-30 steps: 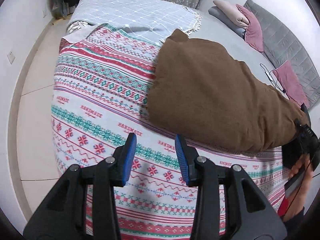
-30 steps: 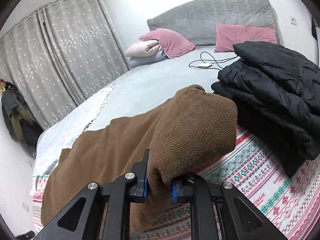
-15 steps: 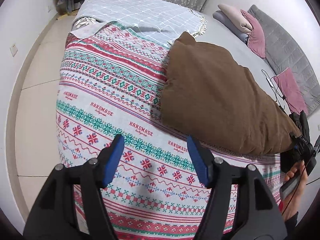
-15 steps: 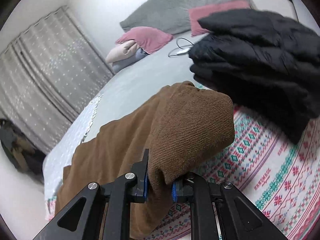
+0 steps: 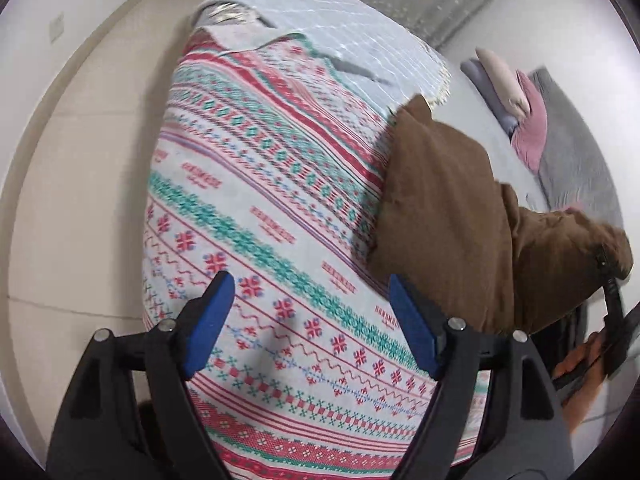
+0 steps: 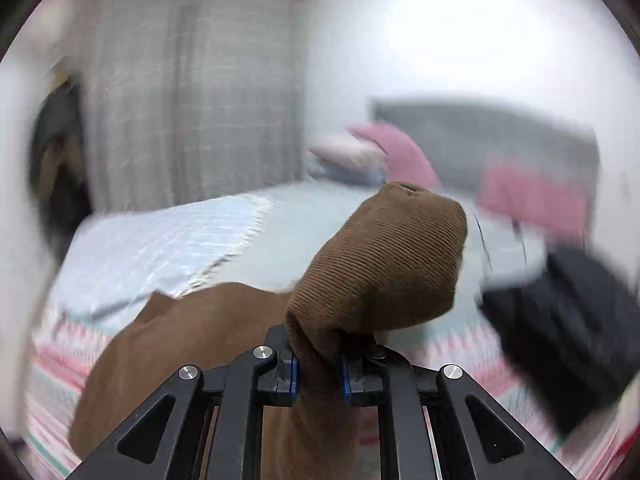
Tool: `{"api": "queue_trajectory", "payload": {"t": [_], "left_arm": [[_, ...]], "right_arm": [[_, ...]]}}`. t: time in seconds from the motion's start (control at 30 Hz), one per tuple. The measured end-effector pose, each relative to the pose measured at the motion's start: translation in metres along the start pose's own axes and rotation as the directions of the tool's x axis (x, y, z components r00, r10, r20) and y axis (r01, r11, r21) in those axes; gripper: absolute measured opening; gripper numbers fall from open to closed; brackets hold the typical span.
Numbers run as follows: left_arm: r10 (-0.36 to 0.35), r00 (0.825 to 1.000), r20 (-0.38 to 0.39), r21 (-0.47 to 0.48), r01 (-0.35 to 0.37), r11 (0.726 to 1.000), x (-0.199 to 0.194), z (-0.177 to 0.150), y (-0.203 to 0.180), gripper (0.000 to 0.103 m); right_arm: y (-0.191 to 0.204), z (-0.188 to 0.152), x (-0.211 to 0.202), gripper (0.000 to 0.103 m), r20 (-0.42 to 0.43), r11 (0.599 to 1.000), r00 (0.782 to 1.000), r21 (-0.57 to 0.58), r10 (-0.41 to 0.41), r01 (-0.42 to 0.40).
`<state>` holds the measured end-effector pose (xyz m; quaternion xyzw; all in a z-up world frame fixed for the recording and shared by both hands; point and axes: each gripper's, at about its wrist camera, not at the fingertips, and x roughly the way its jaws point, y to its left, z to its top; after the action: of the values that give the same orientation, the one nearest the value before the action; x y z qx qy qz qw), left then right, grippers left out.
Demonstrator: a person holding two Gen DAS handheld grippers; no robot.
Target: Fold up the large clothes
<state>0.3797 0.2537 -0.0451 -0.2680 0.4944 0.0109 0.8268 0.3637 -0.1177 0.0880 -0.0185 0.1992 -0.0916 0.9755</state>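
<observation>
Sweater point(image 6: 384, 256) end pinched in right tool point(image 6: 319, 372), apparently mid-fold; left tool point(image 5: 308, 324), spread beside it, should grab the near edge.

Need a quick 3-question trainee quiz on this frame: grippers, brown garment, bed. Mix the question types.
1. True or false: the left gripper is shut on the patterned blanket.
2. Multiple choice: what does the right gripper hold? A) the black jacket B) the brown garment C) a pink pillow
3. Fill in: in the left wrist view, the part of the brown garment not lifted lies on the ____, partly over the patterned blanket.

Key
1. False: its fingers stand wide apart above the blanket, holding nothing.
2. B: the fingers are closed on a bunched end of it.
3. bed
</observation>
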Motion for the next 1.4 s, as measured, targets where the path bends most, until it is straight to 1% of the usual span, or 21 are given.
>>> {"api": "queue_trajectory", "payload": {"t": [0.1, 0.17, 0.23, 0.33, 0.37, 0.43, 0.53, 0.6, 0.67, 0.73, 0.77, 0.83, 0.87, 0.9, 0.93, 0.97, 1.03, 1.1, 1.2, 1.33, 1.4], "left_arm": [[-0.032, 0.999, -0.007, -0.052, 0.032, 0.998, -0.001, 0.006, 0.012, 0.079], [-0.062, 0.998, -0.013, -0.106, 0.061, 0.992, -0.001, 0.01, 0.024, 0.079], [-0.093, 0.996, -0.012, -0.163, 0.09, 0.983, -0.002, 0.013, 0.035, 0.079], [-0.111, 0.994, -0.01, -0.208, 0.106, 0.972, -0.003, 0.014, 0.045, 0.079], [-0.106, 0.994, -0.009, -0.208, 0.102, 0.973, -0.004, 0.014, 0.047, 0.079], [-0.097, 0.995, -0.007, -0.195, 0.094, 0.976, -0.006, 0.014, 0.047, 0.079], [-0.116, 0.993, 0.008, -0.191, 0.115, 0.975, -0.01, 0.016, 0.045, 0.079], [-0.134, 0.991, 0.019, -0.201, 0.135, 0.97, -0.011, 0.018, 0.046, 0.079], [-0.157, 0.987, 0.02, -0.203, 0.158, 0.966, -0.009, 0.018, 0.043, 0.079], [-0.174, 0.985, 0.01, -0.192, 0.173, 0.966, -0.004, 0.019, 0.036, 0.079], [-0.18, 0.984, 0.005, -0.185, 0.177, 0.967, -0.002, 0.019, 0.033, 0.079], [-0.181, 0.983, -0.003, -0.166, 0.178, 0.97, 0.002, 0.017, 0.025, 0.079], [-0.18, 0.984, -0.003, -0.155, 0.177, 0.972, 0.003, 0.017, 0.022, 0.079], [-0.181, 0.984, -0.001, -0.144, 0.179, 0.973, 0.003, 0.017, 0.018, 0.079], [-0.185, 0.983, 0.001, -0.136, 0.183, 0.974, 0.004, 0.017, 0.015, 0.079], [-0.197, 0.98, 0.002, -0.129, 0.196, 0.972, 0.005, 0.018, 0.01, 0.079], [-0.23, 0.973, -0.001, -0.123, 0.228, 0.966, 0.008, 0.018, 0.002, 0.079], [-0.265, 0.964, -0.005, -0.106, 0.263, 0.959, 0.012, 0.018, -0.01, 0.079], [-0.293, 0.956, -0.027, -0.071, 0.29, 0.954, 0.019, 0.016, -0.03, 0.079], [-0.322, 0.946, -0.035, -0.043, 0.321, 0.946, 0.027, 0.019, -0.049, 0.08], [-0.334, 0.942, -0.024, -0.046, 0.332, 0.942, 0.029, 0.021, -0.054, 0.08]], "right_arm": [[0.093, -0.01, -0.015, 0.014, 0.097, 0.954, 0.994, -0.299, 0.042, -0.011], [0.153, -0.033, -0.02, 0.014, 0.116, 0.869, 0.989, -0.495, 0.094, -0.025], [0.212, -0.076, -0.019, 0.014, 0.093, 0.717, 0.985, -0.696, 0.143, -0.038], [0.257, -0.134, -0.007, 0.014, -0.051, 0.587, 0.982, -0.795, 0.181, -0.15], [0.263, -0.151, 0.0, 0.014, -0.102, 0.576, 0.979, -0.796, 0.176, -0.186], [0.266, -0.167, 0.006, 0.015, -0.095, 0.587, 0.983, -0.791, 0.159, -0.172], [0.26, -0.153, 0.01, 0.018, -0.134, 0.643, 0.977, -0.736, 0.168, -0.212], [0.259, -0.142, 0.01, 0.021, -0.172, 0.642, 0.969, -0.726, 0.177, -0.246], [0.254, -0.133, 0.002, 0.032, -0.203, 0.629, 0.958, -0.722, 0.204, -0.287], [0.251, -0.128, -0.013, 0.056, -0.186, 0.629, 0.953, -0.718, 0.24, -0.298], [0.246, -0.129, -0.017, 0.061, -0.156, 0.624, 0.96, -0.733, 0.232, -0.27], [0.24, -0.147, -0.014, 0.068, -0.046, 0.561, 0.989, -0.819, 0.142, -0.119], [0.236, -0.16, -0.005, 0.068, 0.003, 0.487, 0.997, -0.872, 0.082, -0.038], [0.231, -0.167, 0.002, 0.065, 0.023, 0.447, 0.998, -0.895, 0.052, -0.003], [0.223, -0.174, 0.01, 0.053, 0.037, 0.413, 0.999, -0.91, 0.027, 0.022], [0.211, -0.173, 0.018, 0.037, 0.043, 0.419, 0.999, -0.907, 0.013, 0.034], [0.198, -0.162, 0.02, 0.022, 0.031, 0.467, 1.0, -0.884, -0.005, 0.03], [0.191, -0.154, 0.018, 0.018, 0.078, 0.483, 0.995, -0.87, -0.063, 0.099], [0.176, -0.152, 0.023, 0.017, 0.056, 0.52, 0.991, -0.847, -0.12, 0.111], [0.18, -0.17, 0.025, 0.018, 0.027, 0.477, 0.995, -0.876, -0.094, 0.068], [0.179, -0.167, 0.024, 0.018, -0.001, 0.51, 0.997, -0.859, -0.077, 0.038]]}}
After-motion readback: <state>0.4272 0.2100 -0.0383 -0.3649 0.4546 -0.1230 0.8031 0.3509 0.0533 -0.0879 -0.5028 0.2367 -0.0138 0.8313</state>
